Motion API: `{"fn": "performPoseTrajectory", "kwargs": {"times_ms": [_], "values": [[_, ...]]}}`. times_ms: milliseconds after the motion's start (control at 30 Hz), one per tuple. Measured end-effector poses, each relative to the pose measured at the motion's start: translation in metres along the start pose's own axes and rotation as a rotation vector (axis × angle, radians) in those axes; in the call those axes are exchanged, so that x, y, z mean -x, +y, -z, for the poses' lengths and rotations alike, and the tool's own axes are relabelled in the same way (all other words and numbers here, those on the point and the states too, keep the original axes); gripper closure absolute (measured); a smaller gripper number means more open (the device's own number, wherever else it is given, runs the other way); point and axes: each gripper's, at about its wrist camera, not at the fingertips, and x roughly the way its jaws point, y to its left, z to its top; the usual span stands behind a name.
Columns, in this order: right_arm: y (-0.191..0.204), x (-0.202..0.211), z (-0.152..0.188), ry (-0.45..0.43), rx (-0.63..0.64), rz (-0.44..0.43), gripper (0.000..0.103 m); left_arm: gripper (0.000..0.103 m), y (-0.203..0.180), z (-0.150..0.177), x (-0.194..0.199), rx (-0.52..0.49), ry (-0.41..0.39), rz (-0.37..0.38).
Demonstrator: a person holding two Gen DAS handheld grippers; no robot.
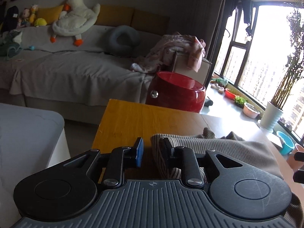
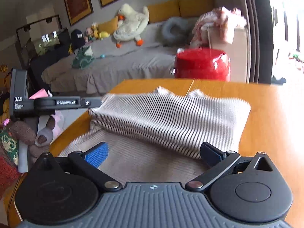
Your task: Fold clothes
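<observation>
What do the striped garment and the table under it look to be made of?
Striped garment: looks like a soft ribbed knit, matte, beige with thin dark stripes; it drapes and stacks in thick folds. Fibre unclear.
Table: seems to be wood or wood-look laminate, honey-orange; a straight seam runs across it and window light gives a mild sheen.

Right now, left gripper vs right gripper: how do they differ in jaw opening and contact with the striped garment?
1. Opening: the left gripper stands narrow, the right gripper spread wide.
2. Contact: the left gripper has the striped garment edge bunched at its right pad; the right gripper grips nothing, garment lying beyond and beneath.
Shared: both point over the wooden table, with blue pads.
</observation>
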Motion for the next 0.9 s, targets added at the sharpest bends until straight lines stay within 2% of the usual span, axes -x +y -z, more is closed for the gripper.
{"fn": "performPoseTrajectory", "kwargs": {"times_ms": [33,67,100,133,167,233,300,333,367,400,433,467,500,567,700,833,900], "values": [[-0.002,0.009,-0.006,-0.047,0.021,0.026,0.001,0.079,-0.002,-0.004,0.003,0.021,-0.003,0.047],[-0.005,0.014,-0.013,-0.081,0.027,0.047,0.007,0.077,-0.007,-0.007,0.001,0.029,0.01,0.106],[-0.01,0.017,-0.021,-0.108,0.023,0.062,0.011,0.069,-0.014,-0.005,-0.004,0.03,0.039,0.154],[-0.016,0.014,-0.027,-0.115,-0.005,0.053,0.012,0.066,-0.02,-0.003,-0.011,0.03,0.071,0.199],[-0.023,0.007,-0.031,-0.111,-0.049,0.028,0.013,0.062,-0.027,0.003,-0.02,0.018,0.104,0.21],[-0.036,-0.009,-0.035,-0.083,-0.136,-0.018,0.017,0.06,-0.035,0.019,-0.037,-0.02,0.146,0.179],[-0.051,-0.039,-0.027,0.04,-0.217,-0.007,0.026,0.06,-0.038,0.036,-0.051,-0.041,0.175,0.141],[-0.059,-0.054,-0.019,0.099,-0.242,0.015,0.031,0.059,-0.039,0.04,-0.051,-0.046,0.153,0.135],[-0.067,-0.059,-0.012,0.102,-0.231,0.023,0.042,0.053,-0.042,0.042,-0.052,-0.05,0.141,0.134],[-0.072,-0.058,-0.008,0.09,-0.218,0.015,0.05,0.042,-0.045,0.042,-0.053,-0.051,0.136,0.136],[-0.077,-0.055,-0.007,0.091,-0.216,0.005,0.055,0.035,-0.05,0.043,-0.056,-0.053,0.131,0.14],[-0.082,-0.054,-0.007,0.097,-0.231,-0.002,0.062,0.023,-0.057,0.044,-0.059,-0.076,0.128,0.144],[-0.086,-0.055,-0.009,0.105,-0.244,-0.007,0.065,0.017,-0.064,0.045,-0.063,-0.104,0.125,0.148],[-0.085,-0.058,-0.012,0.11,-0.203,0.011,0.066,0.013,-0.073,0.045,-0.068,-0.135,0.125,0.143],[-0.069,-0.065,-0.01,0.09,-0.061,0.097,0.066,0.013,-0.068,0.043,-0.067,-0.123,0.125,0.162],[-0.06,-0.062,-0.006,0.08,0.009,0.127,0.065,0.013,-0.06,0.041,-0.058,-0.108,0.109,0.179],[-0.057,-0.058,-0.005,0.074,0.028,0.139,0.065,0.012,-0.058,0.034,-0.042,-0.111,0.068,0.184]]}}
